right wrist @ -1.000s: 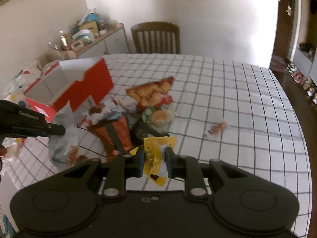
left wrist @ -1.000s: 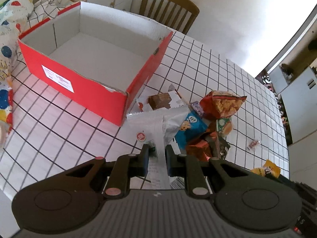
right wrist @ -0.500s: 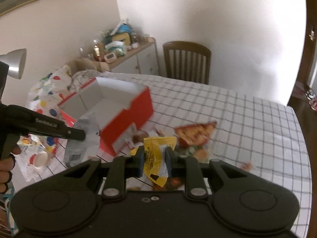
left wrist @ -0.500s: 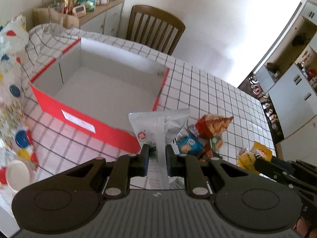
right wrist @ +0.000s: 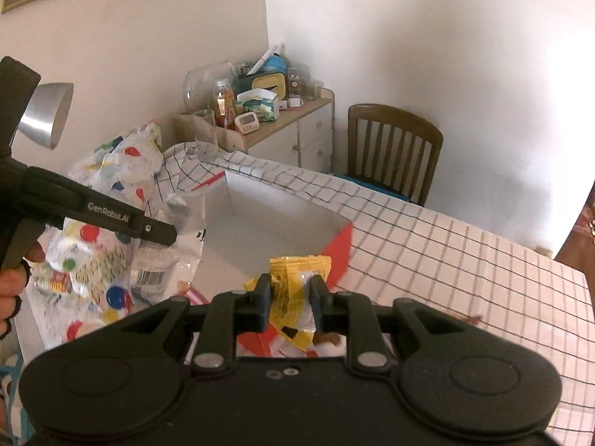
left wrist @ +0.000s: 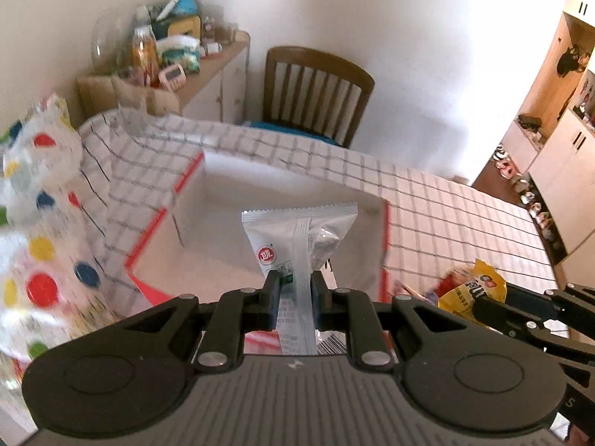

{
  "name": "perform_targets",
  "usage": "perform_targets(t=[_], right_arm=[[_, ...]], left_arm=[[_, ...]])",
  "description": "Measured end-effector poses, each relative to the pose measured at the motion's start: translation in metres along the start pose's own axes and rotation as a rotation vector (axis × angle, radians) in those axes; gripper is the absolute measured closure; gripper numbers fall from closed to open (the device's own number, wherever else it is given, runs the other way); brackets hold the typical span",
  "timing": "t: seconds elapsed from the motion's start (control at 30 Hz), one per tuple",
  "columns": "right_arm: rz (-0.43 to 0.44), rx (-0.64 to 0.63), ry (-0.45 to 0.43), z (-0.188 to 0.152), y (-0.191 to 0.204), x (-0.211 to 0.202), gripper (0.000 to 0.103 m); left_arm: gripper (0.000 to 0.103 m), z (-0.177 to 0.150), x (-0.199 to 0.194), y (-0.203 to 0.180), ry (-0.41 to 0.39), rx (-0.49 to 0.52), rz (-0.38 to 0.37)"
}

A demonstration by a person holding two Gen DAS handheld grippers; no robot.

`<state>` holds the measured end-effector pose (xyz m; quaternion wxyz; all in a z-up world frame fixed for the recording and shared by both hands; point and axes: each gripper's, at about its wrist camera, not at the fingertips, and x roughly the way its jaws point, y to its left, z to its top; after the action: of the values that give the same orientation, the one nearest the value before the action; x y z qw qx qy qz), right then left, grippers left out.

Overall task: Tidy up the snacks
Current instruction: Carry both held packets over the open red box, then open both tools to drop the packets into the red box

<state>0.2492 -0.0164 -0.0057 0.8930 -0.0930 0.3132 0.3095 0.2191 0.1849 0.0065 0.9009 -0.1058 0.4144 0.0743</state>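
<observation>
We've got the open box (left wrist: 282,200) sitting on the checked table (left wrist: 446,215), chair (left wrist: 316,93) behind it, cluttered cabinet (left wrist: 219,74) off to the left of the chair.

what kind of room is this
Most likely a dining area in a home: a table under a checked tablecloth, a wooden slat-back chair pushed against the wall, and a low sideboard cluttered with jars, a small timer and other household bits.
</observation>
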Motion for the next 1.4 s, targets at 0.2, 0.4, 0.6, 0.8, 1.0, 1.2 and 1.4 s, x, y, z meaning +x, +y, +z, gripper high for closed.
perform_targets(t=[0.2,0.4,0.6,0.8,1.0,1.2,1.4], right_arm=[[-0.015,0.029,0.012,0.021,0.015,0.039,0.082],[-0.027,0.058,0.045,0.028,0.026,0.082,0.082],[-0.026,0.056,0.106,0.028,0.041,0.125,0.082],[-0.022,0.058,0.169,0.024,0.052,0.163,0.082],[-0.015,0.071,0.236,0.016,0.053,0.190,0.082],[-0.033,0.060,0.277,0.010,0.053,0.202,0.079],[-0.044,0.060,0.288,0.008,0.050,0.203,0.074]], left_arm=[[0.086,0.023,0.027,0.027,0.010,0.024,0.046],[0.086,0.038,0.065,0.047,0.035,0.081,0.099],[0.086,0.041,0.105,0.061,0.091,0.106,0.136],[0.086,0.042,0.137,0.062,0.146,0.113,0.131],[0.086,0.030,0.158,0.062,0.205,0.116,0.112],[0.086,0.016,0.170,0.064,0.248,0.097,0.096],[0.086,0.012,0.168,0.062,0.264,0.080,0.074]])
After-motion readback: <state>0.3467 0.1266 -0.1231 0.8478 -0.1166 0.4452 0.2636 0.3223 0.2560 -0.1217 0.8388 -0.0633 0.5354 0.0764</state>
